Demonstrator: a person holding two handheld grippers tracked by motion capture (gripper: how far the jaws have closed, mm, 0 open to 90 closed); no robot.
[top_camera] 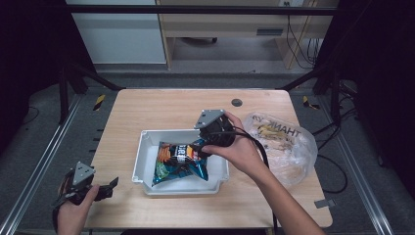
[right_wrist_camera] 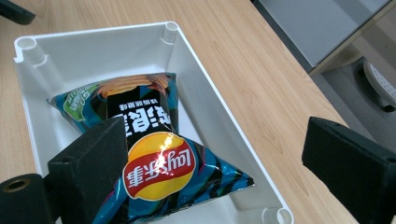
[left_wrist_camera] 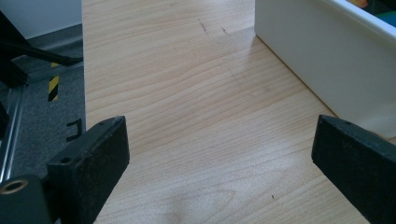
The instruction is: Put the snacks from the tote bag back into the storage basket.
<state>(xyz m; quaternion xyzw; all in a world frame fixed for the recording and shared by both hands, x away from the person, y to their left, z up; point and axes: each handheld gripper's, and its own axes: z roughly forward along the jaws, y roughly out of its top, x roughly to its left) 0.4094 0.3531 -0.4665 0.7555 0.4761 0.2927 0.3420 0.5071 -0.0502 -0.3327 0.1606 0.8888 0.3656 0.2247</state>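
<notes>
Chip bag [right_wrist_camera: 154, 158], centre of the right gripper view: blue and teal with black streaks, red-and-yellow round logo with white lettering, black panel with white characters, green patch at one corner. Bin [right_wrist_camera: 212, 100]: plain white. Table [left_wrist_camera: 196, 116]: pale wood grain. Plastic bag [top_camera: 286, 142], right of the high view: clear, yellow print. Fingers [right_wrist_camera: 91, 172]: matte black. Hazard tape [left_wrist_camera: 53, 87], left edge: yellow-black stripes.

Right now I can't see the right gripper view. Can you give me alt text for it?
A blue bag of crisps lies in a white tray on a wooden table. The right gripper hangs over it, open, one jaw in front of the bag's edge and the other over the table beyond the tray's rim.
</notes>
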